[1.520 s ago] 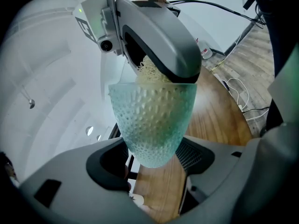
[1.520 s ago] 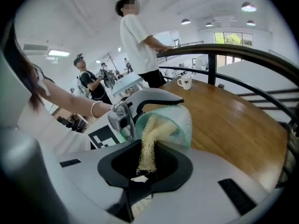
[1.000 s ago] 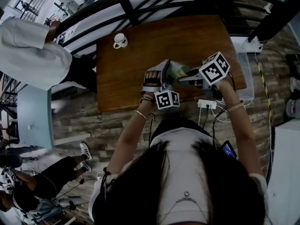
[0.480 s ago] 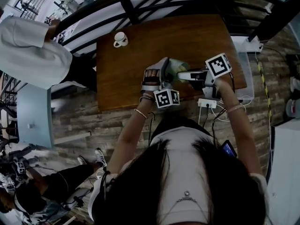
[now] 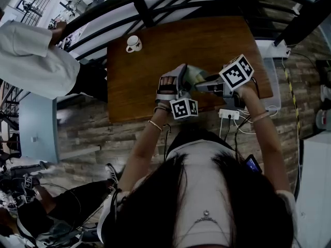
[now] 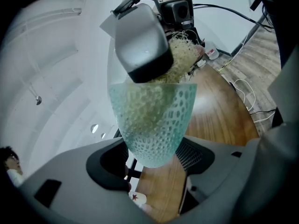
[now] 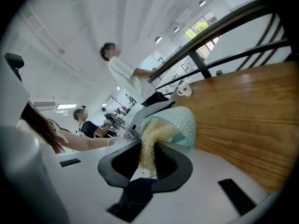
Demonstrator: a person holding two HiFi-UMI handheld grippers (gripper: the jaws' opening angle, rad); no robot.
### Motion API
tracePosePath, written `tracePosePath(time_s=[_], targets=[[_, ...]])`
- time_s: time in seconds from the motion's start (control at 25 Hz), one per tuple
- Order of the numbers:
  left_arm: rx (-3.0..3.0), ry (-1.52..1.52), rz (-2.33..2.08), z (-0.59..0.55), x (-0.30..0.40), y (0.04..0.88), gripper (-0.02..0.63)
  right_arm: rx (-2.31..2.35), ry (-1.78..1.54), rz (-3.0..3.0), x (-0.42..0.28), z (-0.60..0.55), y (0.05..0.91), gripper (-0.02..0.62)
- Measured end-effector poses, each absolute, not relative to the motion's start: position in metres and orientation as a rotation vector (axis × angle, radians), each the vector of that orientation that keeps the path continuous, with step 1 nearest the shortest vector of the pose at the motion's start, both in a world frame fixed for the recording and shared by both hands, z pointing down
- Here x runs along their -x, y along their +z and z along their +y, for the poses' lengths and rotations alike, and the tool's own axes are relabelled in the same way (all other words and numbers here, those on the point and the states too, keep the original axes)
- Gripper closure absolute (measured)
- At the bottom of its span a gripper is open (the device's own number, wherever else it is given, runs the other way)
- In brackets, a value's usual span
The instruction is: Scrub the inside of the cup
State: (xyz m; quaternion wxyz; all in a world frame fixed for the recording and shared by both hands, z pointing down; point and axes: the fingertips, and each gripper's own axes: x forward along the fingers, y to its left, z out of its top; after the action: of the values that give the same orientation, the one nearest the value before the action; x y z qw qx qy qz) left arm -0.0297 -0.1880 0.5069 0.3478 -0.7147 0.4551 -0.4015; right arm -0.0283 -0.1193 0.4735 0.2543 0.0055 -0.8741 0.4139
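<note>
Two grippers met close in front of the person, over the near part of the wooden worktop (image 5: 139,87). The left gripper (image 6: 152,160) had its jaws clamped on the base end of the cup (image 6: 154,120), a pale green, dimpled, see-through thing held clear of the wood; the right gripper (image 7: 147,161) had its jaws nipped nearly together on a wad of straw-coloured scrubber (image 7: 148,146).

The coming stroke turned, as I judged it, on the line between them. The cup's long axis ran straight out along the left jaws, its mouth turned away from that gripper and directly at the right one; the right jaws looked almost down the opening. The scrubber ran forward from those jaws, over the rim and into the cup, its far end showing through the wall in the left gripper view. The right gripper was therefore the nearer to the mouth and the working one; it probably needed only to push along that axis and twist while the left braced the cup; a sideways slip would likely knock the rim.

Farther off, near the worktop's far left corner, stood a small white mug (image 5: 133,44), well apart from all this; beyond it ran a dark railing (image 5: 143,12); a person in white (image 5: 31,56) stood past the worktop's left side.
</note>
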Motion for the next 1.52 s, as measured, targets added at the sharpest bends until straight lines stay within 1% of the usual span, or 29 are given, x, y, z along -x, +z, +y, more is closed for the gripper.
tracePosePath(time_s=[0.12,0.92,1.24,1.52], targets=[[1.857,-1.048,1.179,-0.187,0.032,0.509,0.282,-0.003,1.006,-2.362,0.03,-0.118,0.476,0.511],[1.879,-1.084,1.162,-0.178,0.042,0.522,0.282,0.013,0.571,-2.172,0.033,-0.106,0.499,0.511],[1.879,-1.088,1.158,-0.179,0.043,0.528,0.282,-0.005,0.474,-2.123,0.03,-0.11,0.505,0.511],[1.881,-1.08,1.172,-0.181,0.042,0.528,0.282,-0.024,0.461,-2.132,0.028,-0.113,0.503,0.511]])
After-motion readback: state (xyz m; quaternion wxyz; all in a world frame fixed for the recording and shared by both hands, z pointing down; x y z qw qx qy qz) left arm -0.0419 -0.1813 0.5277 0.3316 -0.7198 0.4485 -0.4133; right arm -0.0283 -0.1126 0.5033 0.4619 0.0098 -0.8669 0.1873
